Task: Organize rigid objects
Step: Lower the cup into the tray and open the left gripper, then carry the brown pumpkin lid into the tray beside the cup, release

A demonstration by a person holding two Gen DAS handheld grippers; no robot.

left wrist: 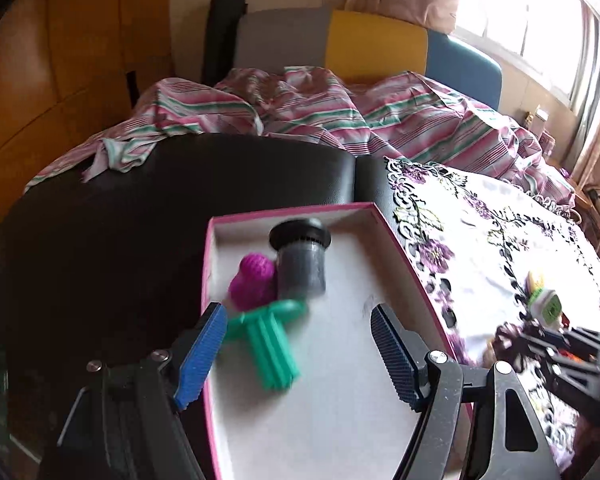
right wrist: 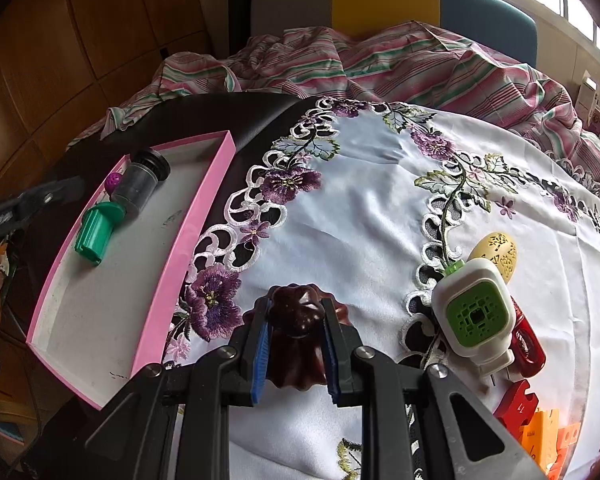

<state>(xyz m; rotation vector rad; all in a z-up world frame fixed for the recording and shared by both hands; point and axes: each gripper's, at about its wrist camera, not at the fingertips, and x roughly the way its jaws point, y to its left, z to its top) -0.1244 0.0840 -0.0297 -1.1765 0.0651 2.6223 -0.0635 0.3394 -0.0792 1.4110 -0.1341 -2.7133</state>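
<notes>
The pink box (right wrist: 196, 216) lay at the left of the right wrist frame, on the dark table beside the embroidered cloth (right wrist: 380, 200). Inside it, toward its upper end, were a grey cylinder (left wrist: 300, 272), a green piece (left wrist: 274, 344) and a small magenta ball (left wrist: 252, 280) (all close together). The left gripper (left wrist: 300, 356) stood with jaws apart over the box, the green piece just beside its left finger, not held. The right gripper (right wrist: 296, 344) clamped a dark brown fluted piece (right wrist: 296, 320) at lower centre.

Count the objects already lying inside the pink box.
3: a green ribbed plug nearest the left tool, a black-capped grey cylinder beyond it, and a small magenta ball beside the cylinder. The pink box appears otherwise bare.
</notes>
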